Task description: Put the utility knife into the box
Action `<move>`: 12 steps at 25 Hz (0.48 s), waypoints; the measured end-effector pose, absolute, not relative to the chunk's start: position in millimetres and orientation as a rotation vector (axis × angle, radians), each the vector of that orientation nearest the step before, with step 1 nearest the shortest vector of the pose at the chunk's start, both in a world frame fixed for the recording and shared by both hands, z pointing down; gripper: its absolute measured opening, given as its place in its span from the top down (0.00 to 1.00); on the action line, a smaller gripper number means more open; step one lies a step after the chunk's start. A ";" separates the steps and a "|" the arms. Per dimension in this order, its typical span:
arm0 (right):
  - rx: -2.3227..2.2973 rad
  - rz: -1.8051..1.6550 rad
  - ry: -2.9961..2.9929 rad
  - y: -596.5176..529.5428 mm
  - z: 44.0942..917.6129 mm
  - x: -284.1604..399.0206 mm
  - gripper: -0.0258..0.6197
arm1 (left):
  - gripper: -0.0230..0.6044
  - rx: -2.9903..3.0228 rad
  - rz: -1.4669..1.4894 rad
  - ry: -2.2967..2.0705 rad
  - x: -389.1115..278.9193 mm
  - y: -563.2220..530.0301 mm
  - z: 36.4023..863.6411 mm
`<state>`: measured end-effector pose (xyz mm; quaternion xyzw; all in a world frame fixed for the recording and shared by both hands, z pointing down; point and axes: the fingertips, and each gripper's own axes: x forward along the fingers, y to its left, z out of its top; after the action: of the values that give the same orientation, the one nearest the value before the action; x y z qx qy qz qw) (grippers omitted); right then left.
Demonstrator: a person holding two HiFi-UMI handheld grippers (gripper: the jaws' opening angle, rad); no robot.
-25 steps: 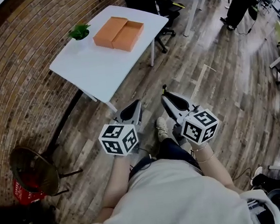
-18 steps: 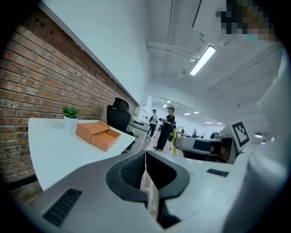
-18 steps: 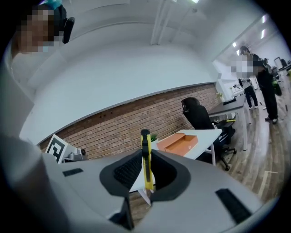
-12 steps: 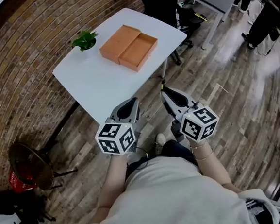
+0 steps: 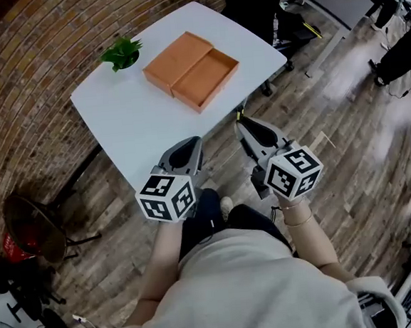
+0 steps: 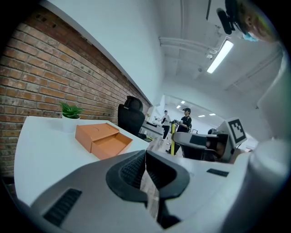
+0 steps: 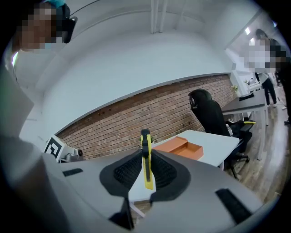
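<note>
Right now your right gripper (image 7: pixel 146 154) pinches the yellow utility knife (image 7: pixel 145 139) upright, your left gripper (image 6: pixel 145 157) is pressed together on nothing, and the open orange box (image 5: pixel 191 70) lies well ahead on the white table (image 5: pixel 127 124).

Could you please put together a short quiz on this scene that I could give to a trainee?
1. What is clamped between the jaws of the right gripper?
2. True or false: the orange box on the white table is open.
3. Fill in: near the box, at the table's corner, stands a small green ___.

Key: 1. The yellow utility knife. 2. True. 3. plant.
</note>
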<state>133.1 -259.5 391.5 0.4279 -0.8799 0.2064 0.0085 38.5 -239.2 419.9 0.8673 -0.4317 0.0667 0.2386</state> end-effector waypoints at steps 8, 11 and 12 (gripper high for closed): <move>1.267 0.572 -2.678 -313.8 410.3 120.6 0.87 | 0.95 2.312 0.186 -1.200 20.0 -287.8 437.5; 1.219 0.557 -2.654 -338.8 414.0 113.7 0.87 | 0.95 2.302 0.190 -1.190 15.9 -311.1 442.0; 1.199 0.548 -2.651 -346.3 413.8 110.9 0.87 | 0.95 2.300 0.189 -1.191 13.8 -318.5 443.0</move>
<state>110.9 -346.3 413.8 0.4033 -0.8918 0.1844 0.0901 13.8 -318.5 443.0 0.8530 -0.4417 0.0701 0.2689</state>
